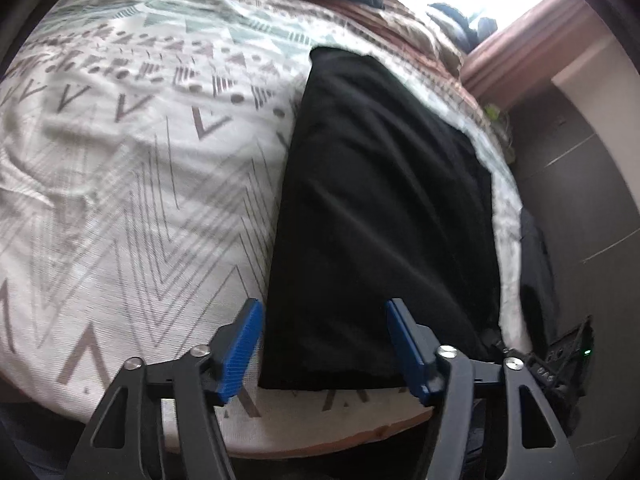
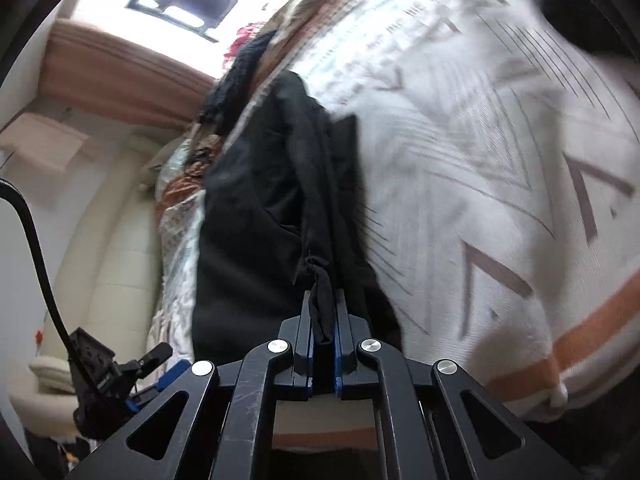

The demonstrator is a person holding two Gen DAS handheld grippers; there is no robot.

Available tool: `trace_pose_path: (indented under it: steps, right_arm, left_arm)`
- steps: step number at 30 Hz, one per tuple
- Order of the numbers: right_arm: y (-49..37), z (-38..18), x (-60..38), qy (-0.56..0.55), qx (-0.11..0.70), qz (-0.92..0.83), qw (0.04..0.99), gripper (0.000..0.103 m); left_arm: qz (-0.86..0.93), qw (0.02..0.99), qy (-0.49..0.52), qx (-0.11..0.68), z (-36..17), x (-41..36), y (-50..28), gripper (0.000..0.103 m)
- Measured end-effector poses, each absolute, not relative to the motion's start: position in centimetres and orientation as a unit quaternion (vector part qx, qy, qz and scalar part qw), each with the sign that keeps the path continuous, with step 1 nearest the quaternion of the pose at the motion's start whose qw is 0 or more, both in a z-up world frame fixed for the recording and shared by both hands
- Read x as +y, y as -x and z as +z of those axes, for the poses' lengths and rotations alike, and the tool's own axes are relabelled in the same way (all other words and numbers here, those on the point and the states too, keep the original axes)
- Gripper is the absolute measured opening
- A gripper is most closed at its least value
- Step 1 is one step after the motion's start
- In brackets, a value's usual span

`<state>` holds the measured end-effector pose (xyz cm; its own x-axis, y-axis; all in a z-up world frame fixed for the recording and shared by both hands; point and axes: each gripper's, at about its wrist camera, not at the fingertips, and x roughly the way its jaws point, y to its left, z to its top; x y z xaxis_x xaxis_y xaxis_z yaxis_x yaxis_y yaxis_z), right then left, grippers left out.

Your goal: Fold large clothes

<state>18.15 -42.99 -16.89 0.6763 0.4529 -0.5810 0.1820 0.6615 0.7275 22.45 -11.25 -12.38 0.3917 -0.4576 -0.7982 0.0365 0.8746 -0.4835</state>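
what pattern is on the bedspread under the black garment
The bedspread is white with grey chevron and triangle lines plus pale teal bands, clearest in the left wrist view.

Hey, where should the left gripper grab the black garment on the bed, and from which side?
Probably the near short edge of the black garment, approached from the bed's foot. That edge lies flat and straight between the open fingers of the left gripper, above the patterned bedspread. The right gripper is shut on a bunched part of it, so the left takes the free corner.
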Motion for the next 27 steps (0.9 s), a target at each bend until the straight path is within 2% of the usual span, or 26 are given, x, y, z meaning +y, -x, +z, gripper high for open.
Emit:
trace_pose_path:
  steps: [5, 6, 8, 10, 11, 18, 22, 27]
  right_arm:
    - [-18.0, -18.2, -43.2, -0.414, 0.408, 0.064, 0.811, 0.005]
    - [-17.9, -18.0, -43.4, -0.419, 0.404, 0.07, 0.811, 0.008]
    - [-17.6, -17.6, -43.9, -0.428, 0.392, 0.076, 0.811, 0.016]
    - [-17.4, -16.5, -44.5, -0.411, 0.375, 0.067, 0.828, 0.038]
    - [-17.3, -15.9, -44.8, -0.4, 0.367, 0.053, 0.838, 0.041]
    - [-21.0, -11.2, -45.8, -0.382, 0.331, 0.088, 0.858, 0.045]
    - [-25.2, -9.4, -45.4, -0.392, 0.35, 0.124, 0.842, 0.054]
    - [-30.8, -8.7, -45.5, -0.399, 0.369, 0.134, 0.829, 0.053]
  left_arm:
    - [-0.153, 0.799, 0.197, 0.547, -14.0, -11.2, -22.9, 0.058]
    - [-0.157, 0.798, 0.197, 0.547, -13.8, -11.1, -22.9, 0.058]
    - [-0.158, 0.802, 0.191, 0.543, -12.9, -10.8, -23.2, 0.058]
    - [-0.157, 0.81, 0.19, 0.532, -11.9, -10.4, -23.6, 0.058]
    - [-0.159, 0.812, 0.192, 0.527, -11.5, -10.2, -23.9, 0.058]
    - [-0.156, 0.819, 0.213, 0.509, -9.1, -9.4, -27.3, 0.058]
    - [-0.156, 0.823, 0.213, 0.503, -8.1, -9.8, -29.7, 0.059]
    - [-0.158, 0.826, 0.204, 0.501, -7.7, -11.1, -32.9, 0.059]
